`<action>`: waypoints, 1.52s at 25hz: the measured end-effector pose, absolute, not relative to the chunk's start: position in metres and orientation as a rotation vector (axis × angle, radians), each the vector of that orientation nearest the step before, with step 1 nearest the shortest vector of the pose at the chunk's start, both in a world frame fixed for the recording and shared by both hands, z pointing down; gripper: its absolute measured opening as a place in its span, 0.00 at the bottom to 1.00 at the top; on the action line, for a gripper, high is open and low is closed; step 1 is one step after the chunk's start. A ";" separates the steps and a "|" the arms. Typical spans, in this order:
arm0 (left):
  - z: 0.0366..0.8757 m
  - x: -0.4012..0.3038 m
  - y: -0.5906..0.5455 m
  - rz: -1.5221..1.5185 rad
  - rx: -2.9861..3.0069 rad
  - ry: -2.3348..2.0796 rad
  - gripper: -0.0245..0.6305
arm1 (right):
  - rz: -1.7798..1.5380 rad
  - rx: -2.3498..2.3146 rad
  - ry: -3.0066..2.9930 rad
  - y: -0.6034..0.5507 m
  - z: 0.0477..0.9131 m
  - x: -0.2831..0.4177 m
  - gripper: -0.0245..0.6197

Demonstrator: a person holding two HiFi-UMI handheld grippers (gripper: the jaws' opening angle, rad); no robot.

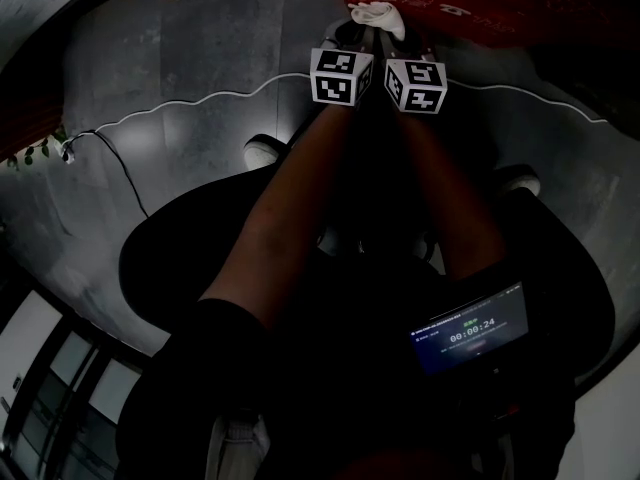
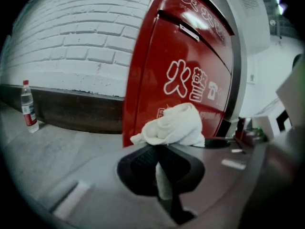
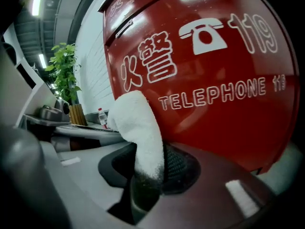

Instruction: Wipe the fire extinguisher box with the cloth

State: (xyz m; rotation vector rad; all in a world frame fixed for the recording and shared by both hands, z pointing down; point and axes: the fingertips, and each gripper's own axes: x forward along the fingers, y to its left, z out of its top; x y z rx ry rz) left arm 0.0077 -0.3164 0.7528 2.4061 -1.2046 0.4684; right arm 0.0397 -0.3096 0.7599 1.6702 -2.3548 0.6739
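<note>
Fingers (image 2: 140,163) of the left gripper (image 2: 161,151) pinch shut on the cloth (image 2: 174,125), and the right gripper (image 3: 148,163) clamps the same cloth from its side, white pile bulging past both tips. Two grips on one rag, likely to hold a bunched pad firm for pressing. The box (image 3: 214,80) stands right ahead, its red front filling the right gripper view. Whether the cloth touches the panel or sits just short of it is too close to call. In the head view both grippers sit side by side before the box. Wiping looks barely under way, if at all. The next stroke calls for the pad pressed flat on the panel.
</note>
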 end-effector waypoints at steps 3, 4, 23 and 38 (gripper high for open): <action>0.750 0.030 -0.312 0.484 2.460 -1.146 0.03 | 0.700 1.741 -2.319 -0.305 0.758 0.062 0.20; 0.749 0.039 -0.310 0.491 2.477 -1.127 0.03 | 0.711 1.763 -2.306 -0.304 0.758 0.070 0.21; 0.757 0.191 -0.271 0.576 2.598 -0.847 0.03 | 0.763 2.031 -2.070 -0.265 0.765 0.223 0.21; 0.757 0.233 -0.248 0.657 2.599 -0.799 0.04 | 0.766 2.098 -2.046 -0.241 0.750 0.292 0.21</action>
